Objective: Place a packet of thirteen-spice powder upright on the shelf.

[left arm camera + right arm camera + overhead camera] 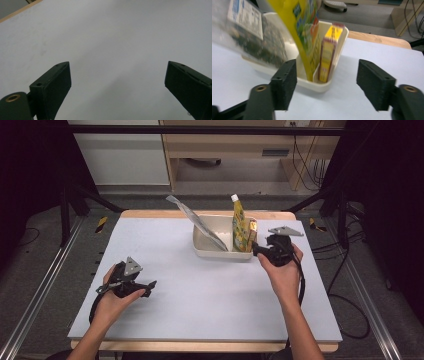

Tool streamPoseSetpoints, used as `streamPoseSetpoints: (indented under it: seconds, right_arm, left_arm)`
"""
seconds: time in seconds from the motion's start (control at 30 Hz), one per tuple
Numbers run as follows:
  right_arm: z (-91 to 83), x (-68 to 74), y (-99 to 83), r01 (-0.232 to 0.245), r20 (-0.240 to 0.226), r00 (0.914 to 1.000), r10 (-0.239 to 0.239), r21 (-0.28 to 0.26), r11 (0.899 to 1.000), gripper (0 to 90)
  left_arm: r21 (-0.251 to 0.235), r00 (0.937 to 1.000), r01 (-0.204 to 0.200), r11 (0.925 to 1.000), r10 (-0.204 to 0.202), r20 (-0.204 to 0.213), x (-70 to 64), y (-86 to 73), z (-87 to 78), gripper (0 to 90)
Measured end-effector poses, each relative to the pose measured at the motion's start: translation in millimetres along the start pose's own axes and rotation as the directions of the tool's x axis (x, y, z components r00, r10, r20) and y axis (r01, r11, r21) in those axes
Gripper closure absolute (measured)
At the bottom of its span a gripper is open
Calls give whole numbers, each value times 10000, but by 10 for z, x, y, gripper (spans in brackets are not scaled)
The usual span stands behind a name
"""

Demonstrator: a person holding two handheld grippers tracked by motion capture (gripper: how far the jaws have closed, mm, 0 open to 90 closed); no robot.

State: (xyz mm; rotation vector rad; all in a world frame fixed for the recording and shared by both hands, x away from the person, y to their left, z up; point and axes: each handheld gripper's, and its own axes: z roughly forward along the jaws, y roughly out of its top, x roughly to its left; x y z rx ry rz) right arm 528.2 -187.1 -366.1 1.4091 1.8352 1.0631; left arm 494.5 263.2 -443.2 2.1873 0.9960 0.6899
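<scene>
Both tongs gape wide and empty, right gripper (258, 251) just beside the cream tub (220, 253) holding a yellow box (329, 53), left gripper (148, 287) well apart.

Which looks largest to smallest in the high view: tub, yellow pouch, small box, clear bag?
1. Tub
2. Clear bag, long but thin, seen nearly edge-on, so unsure against the pouch
3. Yellow pouch
4. Small box, partly hidden

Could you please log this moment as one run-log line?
right claw: open, at tub corner | tub holds yellow pouch, yellow box, clear bag | left claw: open above table
</scene>
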Motion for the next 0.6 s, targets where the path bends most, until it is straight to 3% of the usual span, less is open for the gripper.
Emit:
streamPoseSetpoints:
  seconds: [0.07, 0.1, 0.13, 0.27, 0.4, 0.5, 0.6]
  right_arm:
    - [-12, 11, -173, 141, 87, 9999, -139, -200, 9997, 265]
    - [-12, 11, -173, 141, 87, 9999, -139, -200, 9997, 265]
    - [-7, 10, -341, 212, 215, 9996, -209, -159, 9996, 228]
    - [35, -49, -628, 113, 213, 9997, -119, 255, 9996, 169]
    - [71, -100, -762, 140, 42, 9999, -143, 483, 9987, 134]
    - [80, -135, -823, 124, -39, 9999, -122, 644, 9978, 127]
    - [81, -163, -856, 98, -144, 9999, -87, 735, 9973, 125]
  left_arm:
    - [13, 9998, 127, 9999, -127, -123, 53, -29, 0, 64]
    - [13, 9998, 127, 9999, -127, -123, 53, -29, 0, 64]
    - [1, 9992, 323, 9995, -323, -215, 102, -56, 1, 64]
    - [-167, 9968, 787, 9968, -789, -135, 200, -102, 11, 59]
    - [-255, 9946, 911, 9955, -922, -475, 295, -137, 7, 54]
    - [-247, 9893, 1317, 9910, -1330, -607, 377, -176, 8, 49]
    - [-198, 9885, 1354, 9906, -1364, -655, 410, -199, 3, 50]
